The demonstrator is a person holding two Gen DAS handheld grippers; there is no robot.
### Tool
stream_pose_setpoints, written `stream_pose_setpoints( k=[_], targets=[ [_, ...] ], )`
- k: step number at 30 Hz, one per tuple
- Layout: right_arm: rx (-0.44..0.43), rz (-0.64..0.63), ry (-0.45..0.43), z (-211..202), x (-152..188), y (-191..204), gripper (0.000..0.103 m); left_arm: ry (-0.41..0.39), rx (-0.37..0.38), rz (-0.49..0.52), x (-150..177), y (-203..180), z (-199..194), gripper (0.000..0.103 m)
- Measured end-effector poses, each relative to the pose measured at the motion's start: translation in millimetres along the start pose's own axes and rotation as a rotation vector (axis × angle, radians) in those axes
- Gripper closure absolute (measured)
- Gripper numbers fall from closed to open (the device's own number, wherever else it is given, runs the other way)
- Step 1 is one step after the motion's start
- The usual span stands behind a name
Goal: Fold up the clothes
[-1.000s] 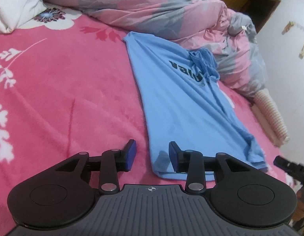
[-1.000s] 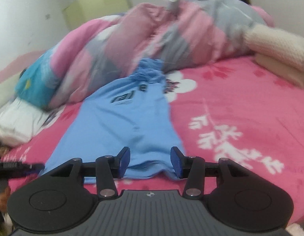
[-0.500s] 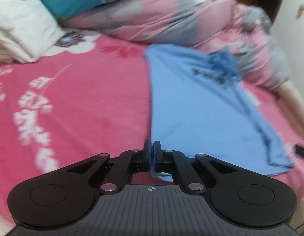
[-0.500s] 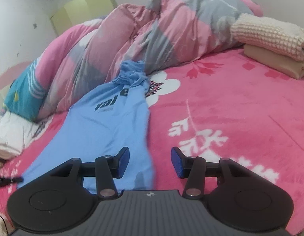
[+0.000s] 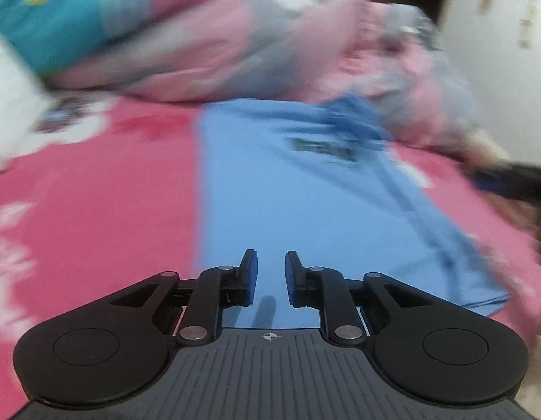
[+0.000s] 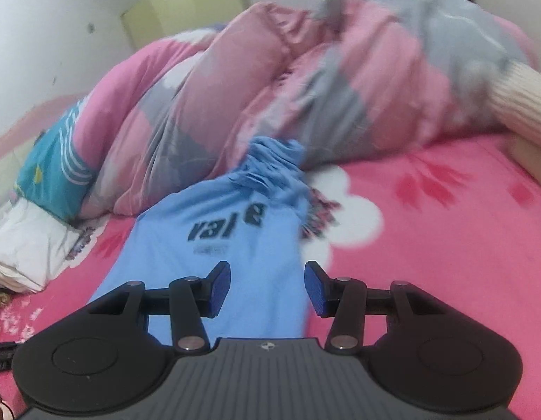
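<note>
A light blue T-shirt (image 5: 298, 192) with dark lettering lies folded lengthwise on the pink flowered bedsheet (image 5: 95, 210). Its far end is bunched against the duvet. My left gripper (image 5: 271, 276) hovers over the shirt's near end, open by a narrow gap, with nothing between its blue pads. In the right wrist view the same T-shirt (image 6: 228, 245) runs away from me. My right gripper (image 6: 267, 287) stands open wide above its middle, holding nothing. The left view is blurred by motion.
A rumpled pink and grey duvet (image 6: 305, 87) is heaped along the far side of the bed. A white pillow (image 6: 25, 245) lies at the left. A cream knitted item (image 6: 522, 105) sits at the right. The other gripper's dark tip (image 5: 515, 182) shows at the right edge.
My left gripper shut on the shirt's near hem, then opened and let it go. Both grippers have moved forward over the shirt. The right one stayed open throughout.
</note>
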State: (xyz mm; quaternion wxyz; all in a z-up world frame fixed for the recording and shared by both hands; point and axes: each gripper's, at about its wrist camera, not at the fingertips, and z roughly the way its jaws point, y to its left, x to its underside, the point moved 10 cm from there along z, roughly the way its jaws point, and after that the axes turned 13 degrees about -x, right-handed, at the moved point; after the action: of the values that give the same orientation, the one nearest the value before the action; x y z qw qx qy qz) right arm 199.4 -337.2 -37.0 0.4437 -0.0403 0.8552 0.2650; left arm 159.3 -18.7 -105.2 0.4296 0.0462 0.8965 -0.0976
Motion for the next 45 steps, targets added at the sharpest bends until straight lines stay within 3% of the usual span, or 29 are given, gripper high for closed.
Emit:
stream_pose_setpoints(
  k=[3, 8, 12, 14, 16, 20, 33, 35, 38, 41, 43, 45],
  targets=[
    [0.018, -0.073, 0.064, 54.5, -23.4, -0.6, 0.053, 0.010, 0.104, 0.036, -2.8, -40.0, 31.6, 0.087],
    [0.145, -0.161, 0.159, 141.9, -41.2, -21.8, 0.054, 0.047, 0.142, 0.066, 18.0, -62.4, 68.3, 0.087],
    [0.193, -0.086, 0.232, 186.2, -36.4, -57.1, 0.064, 0.025, 0.171, 0.054, 21.9, -60.6, 70.5, 0.086],
    [0.206, -0.060, 0.232, 189.3, -35.6, -71.6, 0.087, 0.032, 0.187, 0.039, 22.0, -60.8, 72.8, 0.086],
    [0.189, -0.012, 0.172, 175.5, -43.8, -79.9, 0.090, 0.038, 0.202, 0.021, 22.1, -60.3, 74.0, 0.086],
    [0.198, 0.059, 0.050, 135.7, -63.7, -106.3, 0.090, 0.042, 0.218, 0.002, 20.1, -58.6, 73.8, 0.086],
    [0.274, 0.207, -0.060, 81.3, -60.5, -163.3, 0.083, 0.040, 0.227, -0.006, 20.1, -57.9, 74.9, 0.086],
    [0.229, 0.083, -0.008, 83.5, -63.2, -141.2, 0.082, 0.039, 0.228, -0.007, 20.1, -57.7, 75.1, 0.086],
    [0.150, -0.103, 0.157, 115.1, -48.0, -101.2, 0.083, 0.037, 0.229, -0.007, 20.1, -57.6, 75.4, 0.086],
    [0.175, -0.189, 0.271, 154.1, -33.2, -95.1, 0.083, 0.036, 0.233, -0.012, 20.4, -57.2, 75.8, 0.086],
    [0.254, -0.184, 0.288, 179.7, -36.2, -112.2, 0.086, 0.037, 0.239, -0.019, 20.5, -56.5, 76.0, 0.086],
    [0.271, -0.106, 0.215, 188.4, -54.5, -134.6, 0.087, 0.040, 0.247, -0.029, 20.7, -55.4, 76.6, 0.086]
  ],
)
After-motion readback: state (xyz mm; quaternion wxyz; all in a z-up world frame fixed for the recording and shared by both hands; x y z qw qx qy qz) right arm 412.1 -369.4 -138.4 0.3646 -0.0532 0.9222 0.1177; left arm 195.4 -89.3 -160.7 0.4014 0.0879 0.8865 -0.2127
